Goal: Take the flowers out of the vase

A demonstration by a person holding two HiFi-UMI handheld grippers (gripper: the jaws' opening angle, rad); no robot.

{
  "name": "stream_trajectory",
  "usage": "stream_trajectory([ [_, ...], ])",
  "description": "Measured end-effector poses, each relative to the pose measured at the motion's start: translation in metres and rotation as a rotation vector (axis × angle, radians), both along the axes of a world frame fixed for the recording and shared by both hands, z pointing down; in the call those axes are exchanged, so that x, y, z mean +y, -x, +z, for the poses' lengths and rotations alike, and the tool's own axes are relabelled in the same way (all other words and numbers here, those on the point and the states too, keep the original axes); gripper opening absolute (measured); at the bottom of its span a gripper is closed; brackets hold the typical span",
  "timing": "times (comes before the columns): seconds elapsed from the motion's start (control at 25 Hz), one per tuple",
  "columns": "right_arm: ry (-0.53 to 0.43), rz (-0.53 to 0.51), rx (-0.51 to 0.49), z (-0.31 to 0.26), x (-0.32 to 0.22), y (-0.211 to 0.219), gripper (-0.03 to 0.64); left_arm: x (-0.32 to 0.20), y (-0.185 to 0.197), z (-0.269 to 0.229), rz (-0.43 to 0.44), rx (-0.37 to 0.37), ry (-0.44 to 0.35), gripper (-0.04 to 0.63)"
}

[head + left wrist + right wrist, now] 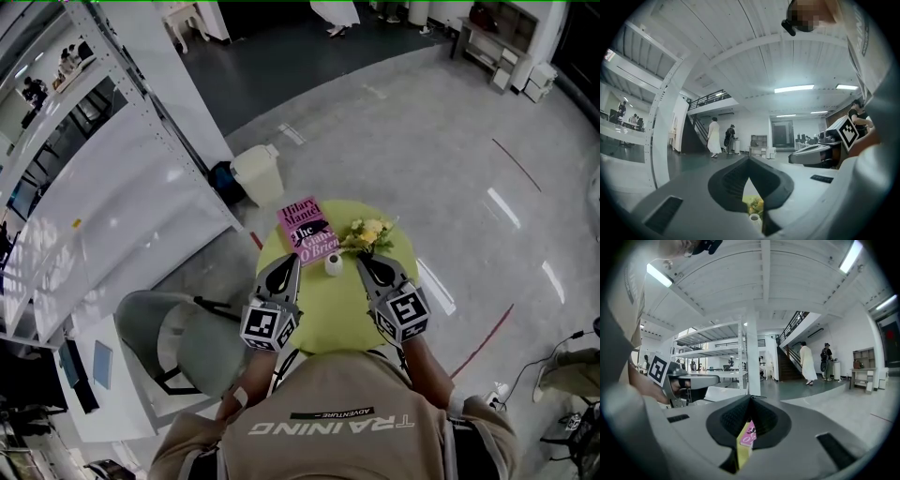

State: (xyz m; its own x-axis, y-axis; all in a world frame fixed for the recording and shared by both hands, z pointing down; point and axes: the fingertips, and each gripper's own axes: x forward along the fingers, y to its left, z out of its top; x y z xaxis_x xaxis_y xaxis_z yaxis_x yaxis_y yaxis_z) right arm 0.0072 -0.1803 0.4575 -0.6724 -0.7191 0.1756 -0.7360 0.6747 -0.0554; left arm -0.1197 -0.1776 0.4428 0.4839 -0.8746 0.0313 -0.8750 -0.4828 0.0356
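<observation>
A small white vase (334,265) stands on the round yellow-green table (319,323). Yellow flowers (366,234) spread just behind and right of it; whether their stems sit in the vase I cannot tell. My left gripper (292,258) is shut and empty, its tip left of the vase. My right gripper (361,261) is also shut and empty, its tip right of the vase and just before the flowers. In the left gripper view the vase (754,218) and flowers (755,205) show low between the closed jaws (749,161). The right gripper view looks past its closed jaws (751,399).
A pink book (307,230) lies on the table's far left, also in the right gripper view as the pink book (749,434). A grey chair (164,337) stands left of the table. A white bin (257,173) and white shelving (112,187) lie beyond.
</observation>
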Motion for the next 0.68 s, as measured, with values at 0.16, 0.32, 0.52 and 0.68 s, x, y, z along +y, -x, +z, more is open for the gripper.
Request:
stream_trajectory([
  [0.16,0.011,0.004,-0.009,0.0033,0.0009,-0.0021,0.000,-0.0002,-0.0036,0.0013,0.004,-0.002,0.002,0.002],
  [0.32,0.015,0.002,-0.010,0.0044,-0.0008,-0.0038,0.000,-0.0015,-0.0027,0.0002,-0.001,-0.002,0.006,0.002],
  [0.52,0.023,0.006,-0.015,0.0079,-0.0036,-0.0050,0.000,-0.0006,-0.0026,0.0042,0.000,-0.001,0.016,0.002],
  [0.68,0.027,-0.004,-0.014,0.0092,-0.0064,-0.0038,0.000,-0.0011,-0.0016,0.0066,-0.009,0.002,0.020,0.002],
])
